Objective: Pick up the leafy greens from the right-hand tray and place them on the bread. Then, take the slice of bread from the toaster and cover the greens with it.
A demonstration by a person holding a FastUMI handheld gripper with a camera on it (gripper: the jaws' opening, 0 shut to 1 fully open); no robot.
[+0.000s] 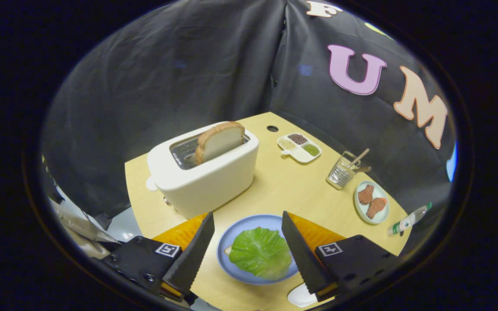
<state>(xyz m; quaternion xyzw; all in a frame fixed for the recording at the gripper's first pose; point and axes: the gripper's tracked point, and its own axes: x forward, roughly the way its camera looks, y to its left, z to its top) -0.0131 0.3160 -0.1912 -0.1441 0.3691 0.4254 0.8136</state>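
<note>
A green leaf [260,252] lies on the blue plate [236,231], covering a slice of bread of which only a sliver shows at the leaf's left edge. My gripper [247,218] hovers above the plate, open, its two fingers spread to either side of the leaf with nothing between them. Beyond the fingers stands a white toaster [205,172] with a slice of bread [218,140] sticking up out of its slot. Orange trays [182,233] show behind each finger, left and right of the plate.
On the wooden table [283,185] past the plate are a small white divided dish [299,147] of seeds, a glass [340,175] with a stick in it, and a pale plate [372,201] with two brown pieces. A small bottle [409,220] lies at the table's right edge.
</note>
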